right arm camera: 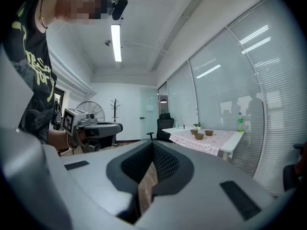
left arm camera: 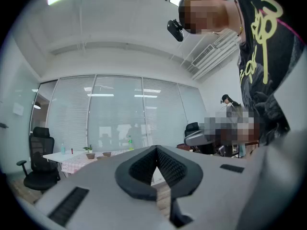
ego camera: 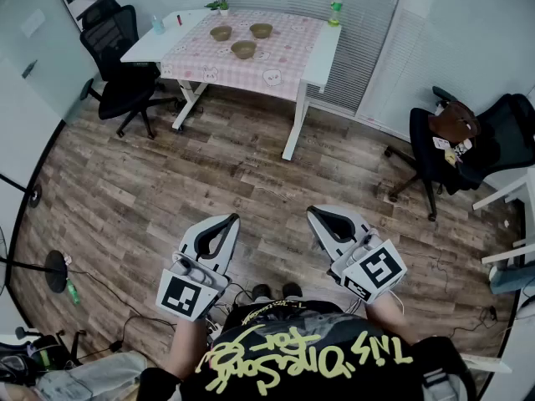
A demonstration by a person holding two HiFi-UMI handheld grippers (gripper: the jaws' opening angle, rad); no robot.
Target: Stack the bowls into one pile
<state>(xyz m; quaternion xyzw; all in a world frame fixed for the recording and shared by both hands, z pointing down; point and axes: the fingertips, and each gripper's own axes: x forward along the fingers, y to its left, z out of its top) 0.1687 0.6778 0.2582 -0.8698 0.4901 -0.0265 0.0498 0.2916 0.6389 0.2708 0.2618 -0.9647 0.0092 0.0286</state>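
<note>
Wooden floor (ego camera: 209, 157) lay open between the person and the far tabletop (ego camera: 288, 53), where three bowls (ego camera: 243, 49) sat apart, unstacked; their insides were too small to make out. The left gripper (ego camera: 231, 218) and right gripper (ego camera: 313, 211) hung level, jaws pressed together on nothing. A black office chair (ego camera: 117, 53) crowded the tabletop's left edge.

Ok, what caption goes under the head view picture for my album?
Both shut and empty, the left tool and right tool face a table with three unstacked bowls.
</note>
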